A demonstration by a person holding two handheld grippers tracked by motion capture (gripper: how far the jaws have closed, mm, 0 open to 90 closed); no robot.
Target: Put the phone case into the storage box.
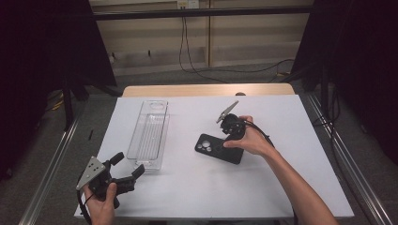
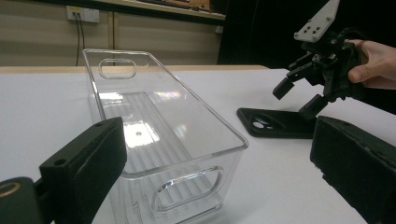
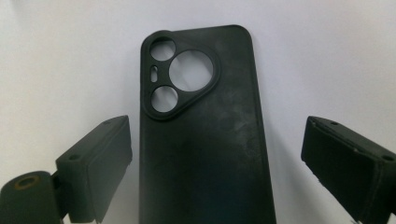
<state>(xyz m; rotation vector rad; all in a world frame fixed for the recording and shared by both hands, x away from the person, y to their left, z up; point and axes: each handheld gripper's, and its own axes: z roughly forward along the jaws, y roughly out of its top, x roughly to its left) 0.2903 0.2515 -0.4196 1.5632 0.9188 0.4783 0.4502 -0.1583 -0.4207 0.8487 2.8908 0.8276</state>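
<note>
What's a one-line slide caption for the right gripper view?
Right gripper poised over a black phone case lying flat on the white table, open jaws straddling its sides, pads not touching.

My right gripper [image 1: 228, 132] is black, with a pale grey plate on top — same for my left gripper [image 1: 123, 172]. The phone case [image 3: 205, 135] under my right claw is matte black, faintly scuffed grey, white showing through its camera cutouts. The storage bin [image 1: 150, 133] is clear — ribbed lines along its floor. The table cover [image 1: 197, 187] is plain white, the table edge [image 1: 206, 90] light wood.
</note>
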